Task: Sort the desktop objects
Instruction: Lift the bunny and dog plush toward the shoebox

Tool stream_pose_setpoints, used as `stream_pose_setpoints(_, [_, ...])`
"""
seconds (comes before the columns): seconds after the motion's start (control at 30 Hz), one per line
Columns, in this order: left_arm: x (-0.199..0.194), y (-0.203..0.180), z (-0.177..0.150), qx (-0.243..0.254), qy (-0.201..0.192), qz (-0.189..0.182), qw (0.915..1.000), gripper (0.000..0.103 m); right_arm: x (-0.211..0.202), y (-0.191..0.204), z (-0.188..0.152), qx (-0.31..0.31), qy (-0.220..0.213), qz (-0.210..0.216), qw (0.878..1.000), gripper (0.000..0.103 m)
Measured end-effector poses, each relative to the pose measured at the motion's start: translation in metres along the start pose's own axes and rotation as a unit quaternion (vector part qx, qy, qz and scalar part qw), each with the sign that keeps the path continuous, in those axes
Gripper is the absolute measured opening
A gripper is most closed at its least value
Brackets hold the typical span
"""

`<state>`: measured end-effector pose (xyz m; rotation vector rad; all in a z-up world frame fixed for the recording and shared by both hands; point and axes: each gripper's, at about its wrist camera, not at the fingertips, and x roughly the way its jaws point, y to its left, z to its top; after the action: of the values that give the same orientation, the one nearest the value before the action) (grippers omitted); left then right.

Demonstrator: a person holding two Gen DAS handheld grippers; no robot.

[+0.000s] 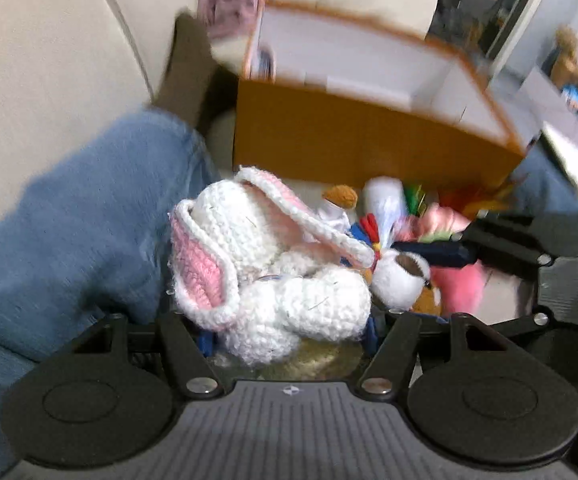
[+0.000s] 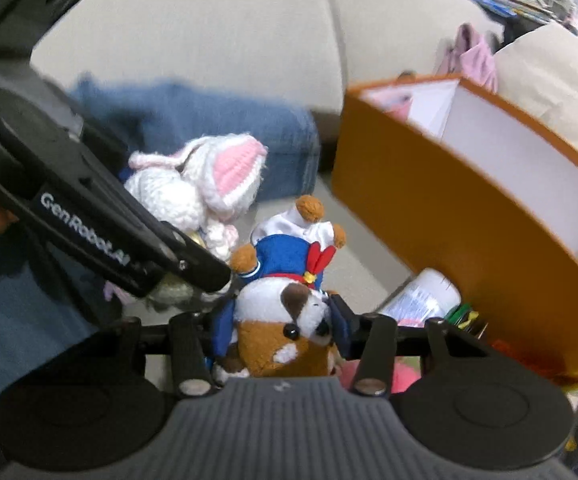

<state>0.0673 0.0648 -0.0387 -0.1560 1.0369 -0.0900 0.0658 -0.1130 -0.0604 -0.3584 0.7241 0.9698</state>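
My left gripper (image 1: pixel 289 332) is shut on a white crocheted bunny (image 1: pixel 273 272) with pink ears, which fills the lower middle of the left wrist view. The bunny also shows in the right wrist view (image 2: pixel 197 188), with the left gripper's black body (image 2: pixel 89 216) beside it. My right gripper (image 2: pixel 281 328) is shut on a brown-and-white plush dog (image 2: pixel 289 320) in a blue sailor suit, held upside down. The dog (image 1: pixel 401 280) and the right gripper's finger (image 1: pixel 441 250) show at right in the left wrist view. An orange box (image 1: pixel 353 148) with a white inside stands just beyond both toys.
The orange box (image 2: pixel 449 200) stands open at right. A white bottle (image 2: pixel 425 296), green and yellow bits (image 2: pixel 465 316) and pink items (image 1: pixel 457 280) lie at its foot. A person's jeans-clad leg (image 1: pixel 73 232) and a beige sofa (image 2: pixel 217 32) lie behind.
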Motion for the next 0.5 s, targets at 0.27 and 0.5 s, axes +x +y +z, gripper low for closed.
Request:
stream_pose_setpoints(0.27, [-0.051, -0.012, 0.038, 0.031, -0.103, -0.007, 0.9942, 0.075, -0.046, -0.067, 0.026, 0.201, -0.104, 0.053, 0.973, 0.051])
stream_pose_setpoints(0.5, [-0.066, -0.050, 0.090, 0.079, -0.166, -0.022, 0.9827, 0.075, -0.080, -0.095, 0.066, 0.233, -0.164, 0.007, 0.959, 0.051])
